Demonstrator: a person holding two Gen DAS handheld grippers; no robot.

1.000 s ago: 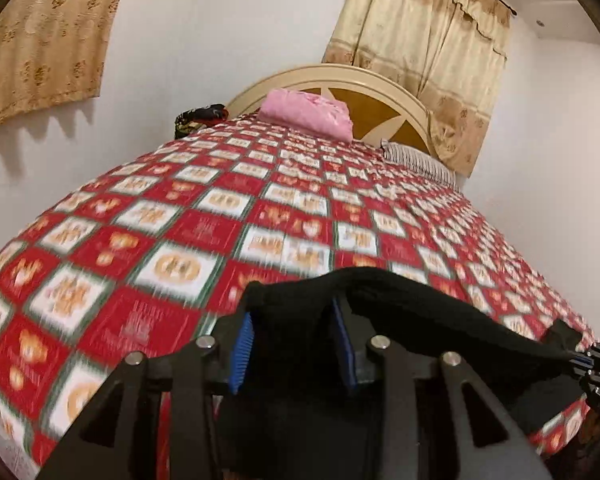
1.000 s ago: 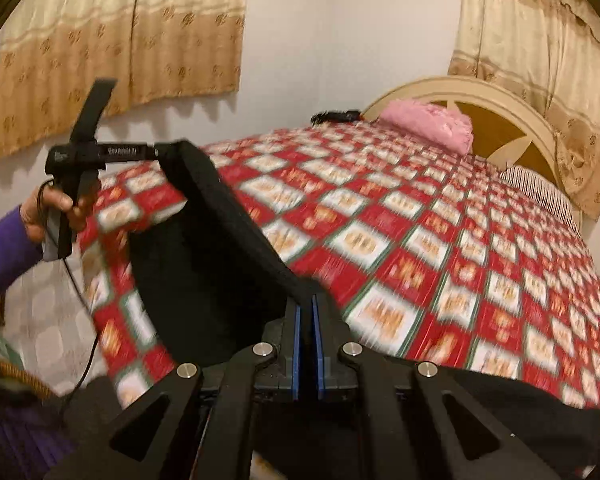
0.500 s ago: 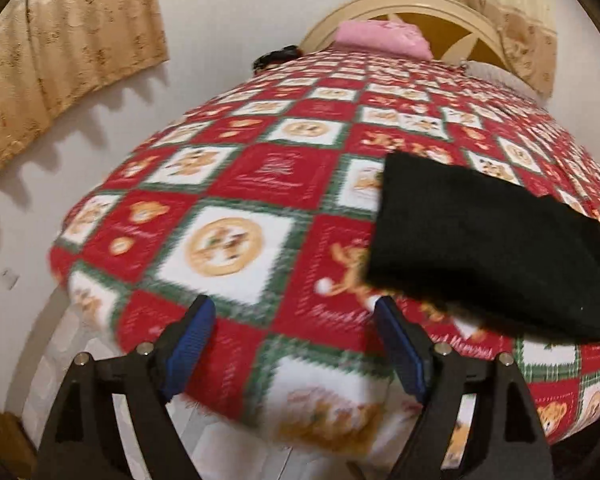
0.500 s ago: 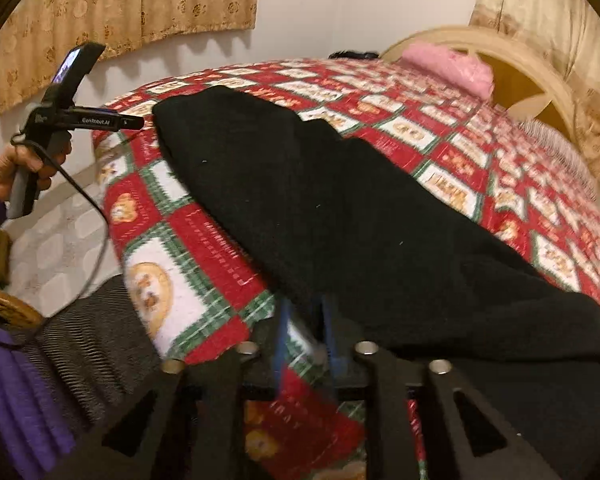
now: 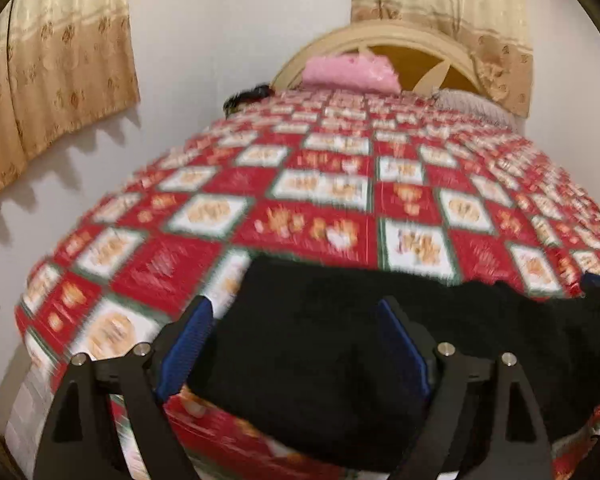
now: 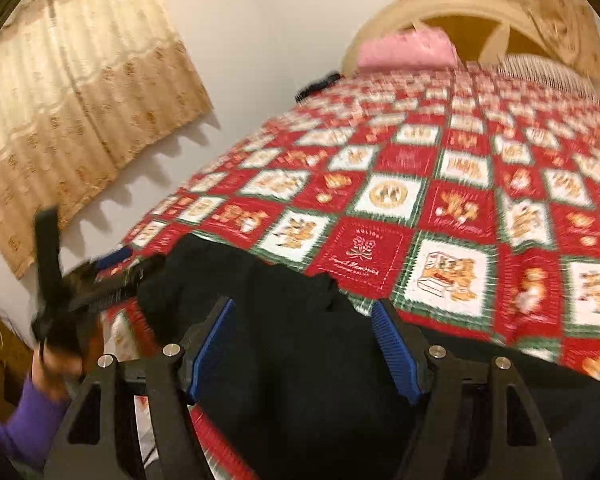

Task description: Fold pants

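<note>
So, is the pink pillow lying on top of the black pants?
No, the pink pillow lies far off at the headboard, while the black pants lie at the near edge.

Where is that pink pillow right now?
The pink pillow lies at the far end of the bed, against the cream headboard, just left of the striped pillow in both views.

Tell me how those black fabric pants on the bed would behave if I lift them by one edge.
The black fabric pants would probably sag and drape, since they lie limp with a rumpled edge. They look light and unlikely to slide on the patterned bedspread.
</note>
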